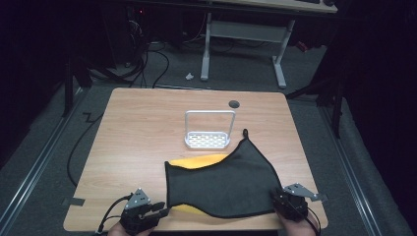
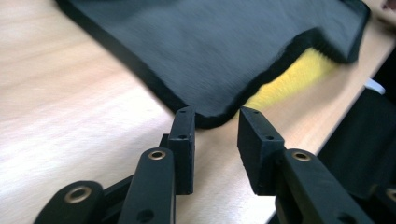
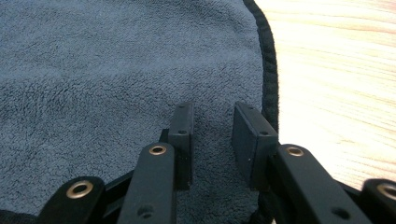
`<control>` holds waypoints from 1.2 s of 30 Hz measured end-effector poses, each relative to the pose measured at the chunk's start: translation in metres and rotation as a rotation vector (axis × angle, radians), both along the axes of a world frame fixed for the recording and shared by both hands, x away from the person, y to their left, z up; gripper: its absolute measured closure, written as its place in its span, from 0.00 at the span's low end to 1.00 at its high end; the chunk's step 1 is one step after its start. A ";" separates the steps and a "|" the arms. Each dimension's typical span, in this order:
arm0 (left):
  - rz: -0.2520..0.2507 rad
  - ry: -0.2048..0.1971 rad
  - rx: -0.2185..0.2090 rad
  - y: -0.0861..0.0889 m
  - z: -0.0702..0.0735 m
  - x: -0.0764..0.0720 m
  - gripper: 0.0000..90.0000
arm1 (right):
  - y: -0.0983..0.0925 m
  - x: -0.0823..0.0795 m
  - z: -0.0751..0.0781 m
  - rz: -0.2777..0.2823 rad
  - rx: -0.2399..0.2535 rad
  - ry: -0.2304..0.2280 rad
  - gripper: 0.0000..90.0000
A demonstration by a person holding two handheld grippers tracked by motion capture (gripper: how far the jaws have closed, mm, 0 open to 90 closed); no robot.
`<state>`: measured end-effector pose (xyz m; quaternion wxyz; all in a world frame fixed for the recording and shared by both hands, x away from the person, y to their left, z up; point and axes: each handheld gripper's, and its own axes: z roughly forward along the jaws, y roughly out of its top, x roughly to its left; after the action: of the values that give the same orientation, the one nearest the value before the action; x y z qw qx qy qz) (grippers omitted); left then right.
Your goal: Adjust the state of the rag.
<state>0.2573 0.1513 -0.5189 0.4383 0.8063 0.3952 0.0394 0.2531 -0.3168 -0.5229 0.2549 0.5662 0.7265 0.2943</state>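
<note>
A dark grey cloth [image 1: 226, 182] lies spread on the wooden table [image 1: 133, 132], covering most of a yellow cloth [image 1: 199, 161] whose edges peek out at the far left and at the near edge. My left gripper [image 1: 161, 208] sits at the dark cloth's near left corner. In the left gripper view that corner [image 2: 210, 119] lies just past the open jaws of my left gripper [image 2: 215, 122], with the yellow cloth [image 2: 289, 77] beyond. My right gripper [image 1: 276, 199] rests at the near right corner. Its jaws [image 3: 212, 121] stand apart over the dark cloth [image 3: 116, 70], beside its hemmed edge.
A white wire rack [image 1: 209, 132] with a tall handle stands behind the cloths at mid-table. A round cable hole [image 1: 234, 103] lies near the far edge. Both grippers are close to the table's near edge. A desk frame [image 1: 246, 44] stands on the floor beyond.
</note>
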 end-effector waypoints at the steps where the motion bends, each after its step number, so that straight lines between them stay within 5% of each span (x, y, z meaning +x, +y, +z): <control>1: 0.017 -0.010 -0.008 0.002 0.001 0.001 0.75 | 0.000 0.000 0.000 -0.001 0.000 0.000 0.78; 6: 0.094 -0.021 -0.029 0.003 0.005 0.018 0.77 | -0.001 -0.001 0.000 -0.003 0.004 0.002 0.78; 10: 0.057 -0.013 -0.001 -0.023 0.005 0.029 0.71 | 0.000 -0.001 0.000 0.002 0.002 0.004 0.78; 15: -0.007 -0.031 0.095 -0.056 -0.009 0.038 0.69 | -0.003 -0.007 0.002 -0.009 0.028 0.030 0.76; 19: 0.007 -0.050 0.152 -0.059 -0.006 0.050 0.68 | 0.004 -0.008 0.012 0.010 0.040 -0.037 0.75; 23: 0.010 -0.059 0.155 -0.054 -0.007 0.054 0.71 | 0.019 0.019 0.019 0.054 0.051 -0.061 0.76; 25: 0.017 -0.064 0.157 -0.049 -0.008 0.052 0.73 | 0.025 0.041 0.019 0.066 0.018 -0.063 0.76; 28: 0.022 -0.068 0.170 -0.039 -0.007 0.046 0.73 | 0.028 0.060 0.009 0.051 0.013 0.006 0.77; 30: 0.023 -0.068 0.183 -0.029 -0.007 0.039 0.74 | 0.029 0.053 0.001 0.066 0.020 0.043 0.77; 33: 0.021 -0.051 0.179 -0.016 -0.005 0.027 0.74 | 0.027 0.020 0.001 0.094 0.071 0.054 0.77; 36: 0.015 -0.031 0.196 -0.008 -0.003 0.015 0.74 | 0.033 -0.016 0.003 0.141 0.034 0.063 0.76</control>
<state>0.2725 0.1432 -0.5220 0.3631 0.8416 0.3887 0.0939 0.2373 -0.2839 -0.5196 0.2010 0.5268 0.7672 0.3057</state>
